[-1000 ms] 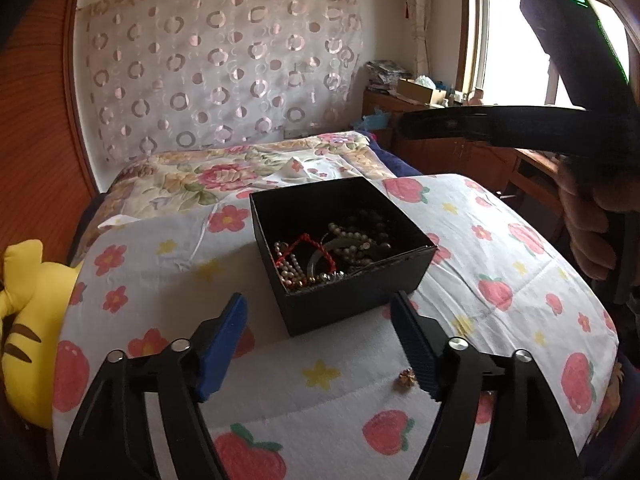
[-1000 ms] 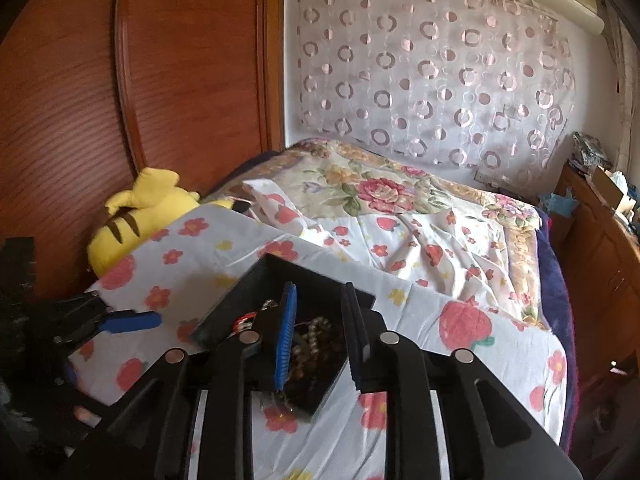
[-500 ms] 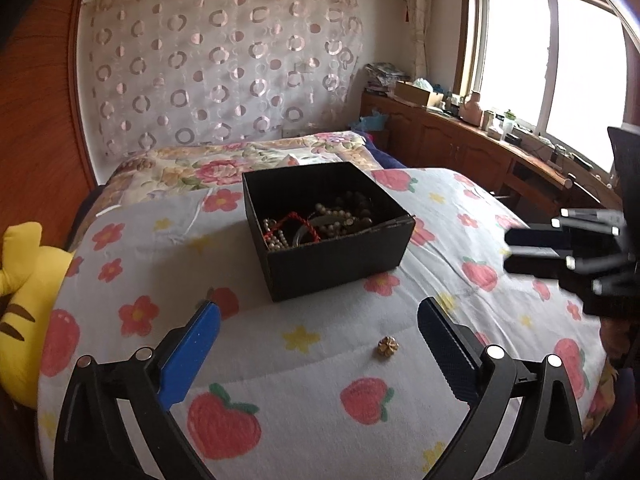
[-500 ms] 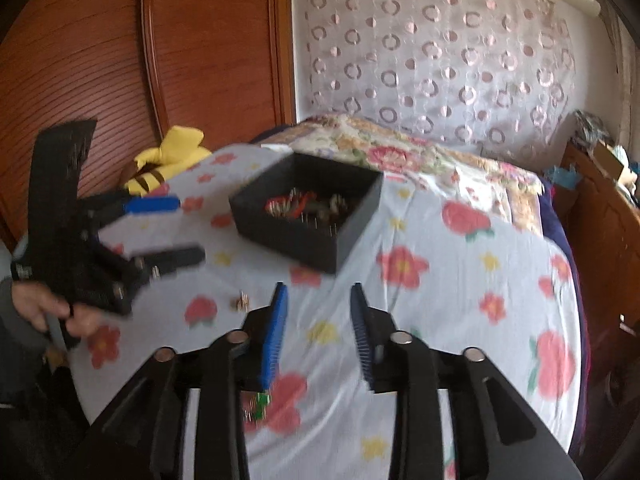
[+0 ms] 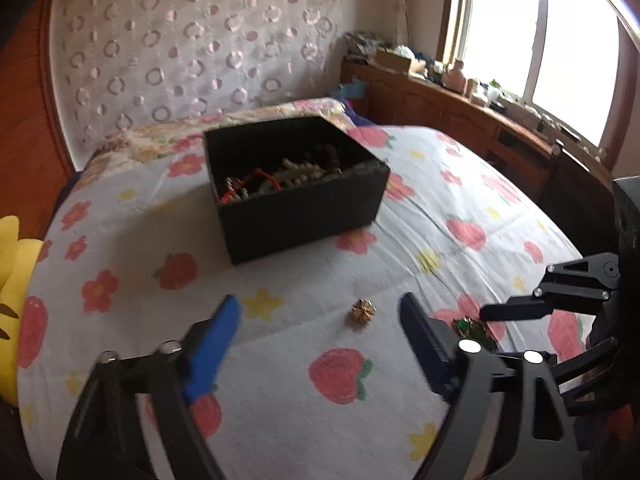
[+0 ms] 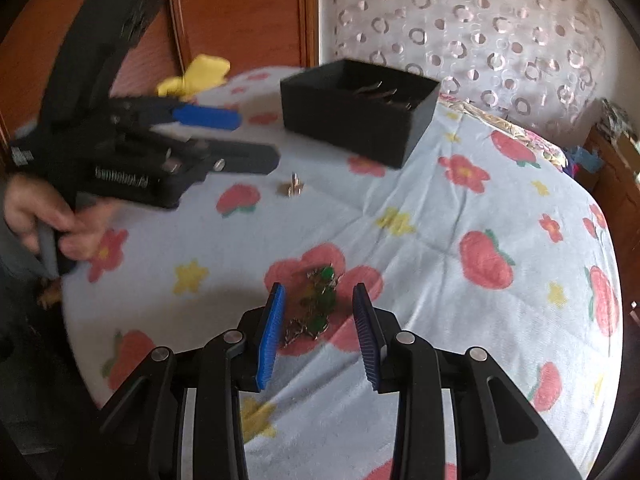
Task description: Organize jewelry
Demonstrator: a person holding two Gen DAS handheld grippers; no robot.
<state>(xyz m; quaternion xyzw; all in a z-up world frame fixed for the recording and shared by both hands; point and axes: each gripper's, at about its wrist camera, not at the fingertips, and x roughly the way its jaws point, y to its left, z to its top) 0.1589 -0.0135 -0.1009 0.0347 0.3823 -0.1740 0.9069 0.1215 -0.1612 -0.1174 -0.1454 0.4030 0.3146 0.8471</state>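
On the strawberry-print bedspread [image 6: 460, 208], right gripper [image 6: 318, 312] straddles the green bead piece [image 6: 318, 296], jaws closing, pads not yet touching. Left gripper [image 5: 320, 320], also closing, brackets the gold stud [image 5: 362, 311], untouched; both pieces presumably bound for the black box [image 5: 296, 184].

Across the upper part of your left wrist view hangs a pale curtain [image 5: 192, 60] patterned with rings and dots. At the far left edge you see reddish wood panelling [image 5: 24, 120]. In the upper right, a bright window [image 5: 560, 40] lets in daylight above a long wooden cabinet [image 5: 460, 108] cluttered with small items. Below spreads the bed [image 5: 460, 208], under a white cover printed with strawberries and flowers, and a yellow plush toy [image 5: 12, 264] sits at the left edge.
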